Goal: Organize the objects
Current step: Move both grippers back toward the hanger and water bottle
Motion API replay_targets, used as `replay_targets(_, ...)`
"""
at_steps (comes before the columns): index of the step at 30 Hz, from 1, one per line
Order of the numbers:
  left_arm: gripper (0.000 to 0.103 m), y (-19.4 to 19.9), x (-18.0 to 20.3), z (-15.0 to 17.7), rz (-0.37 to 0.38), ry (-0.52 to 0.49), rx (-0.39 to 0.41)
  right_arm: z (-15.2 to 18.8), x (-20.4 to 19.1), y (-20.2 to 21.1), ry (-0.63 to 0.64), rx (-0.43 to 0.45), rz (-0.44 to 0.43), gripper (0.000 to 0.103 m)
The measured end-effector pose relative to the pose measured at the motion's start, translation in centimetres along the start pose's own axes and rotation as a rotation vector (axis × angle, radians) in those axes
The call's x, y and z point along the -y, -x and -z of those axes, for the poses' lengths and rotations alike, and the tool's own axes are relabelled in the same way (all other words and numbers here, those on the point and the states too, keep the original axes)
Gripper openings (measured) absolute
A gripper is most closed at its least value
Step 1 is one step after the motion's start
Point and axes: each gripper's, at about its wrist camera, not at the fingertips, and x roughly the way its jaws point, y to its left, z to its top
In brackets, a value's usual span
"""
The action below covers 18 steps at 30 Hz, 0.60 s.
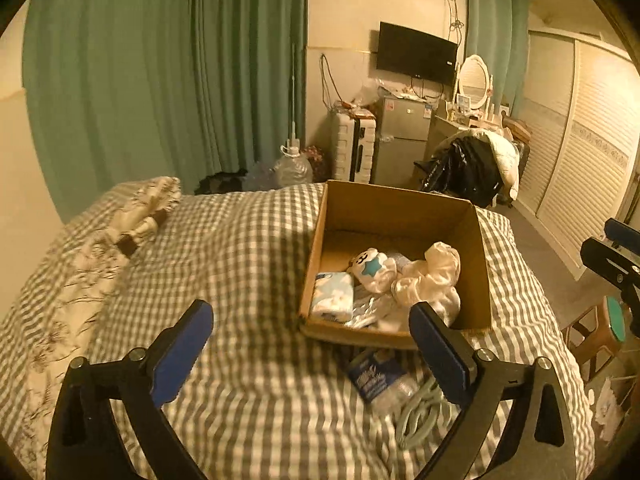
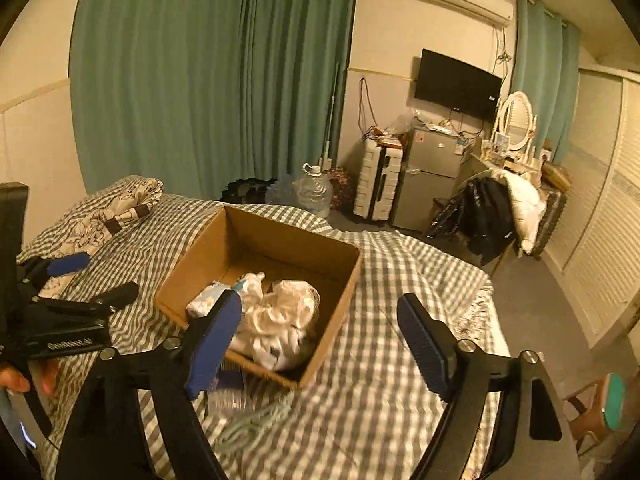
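Two hand-held grippers hover over a bed (image 1: 248, 240) covered in grey-and-white check. The left hand-held gripper (image 1: 312, 344) has its blue-padded fingers (image 1: 182, 354) spread wide apart with nothing between them but bedding. Just beside its right finger, near the bed's near edge, lie a plastic-wrapped packet (image 1: 374, 378) with a blue label and a pale green looped cord (image 1: 420, 410), both outside the box. The right hand-held gripper (image 2: 320, 340) also stands apart and empty, its left finger overlapping the near rim of the cardboard box (image 2: 332, 308) in that view.

The open cardboard box sits on the bed just beyond both grippers, toward the bed's right edge. Inside it lie a folded light-blue patterned pack (image 1: 332, 296) against the left wall, a small white plush toy (image 1: 370, 268) with a teal star, and a crumpled white cloth (image 1: 432, 280) toward the right wall.

Farther off, a floral pillow (image 1: 136, 216) rests at the bed's far left corner. Beyond the bed stand green curtains (image 1: 160, 80), a water jug (image 1: 292, 168), a white suitcase (image 1: 354, 148), a small fridge (image 1: 402, 136) and a wall-mounted television (image 1: 416, 54).
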Motion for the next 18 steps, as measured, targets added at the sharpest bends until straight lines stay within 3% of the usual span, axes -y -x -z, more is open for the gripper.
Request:
replay_targets(9, 0.103, 2.5, -0.9, 4.3, -0.075, 0.016, -0.015, 3.6, -1.6, 4.9, -0.001, -0.022, 0.057, 0.092)
replay_targets(18, 0.103, -0.4, -0.1, 9.6, -0.104, 0.025, -0.076, 9.3, -3.7, 1.8, -0.004, -0.144, 0.087, 0.092)
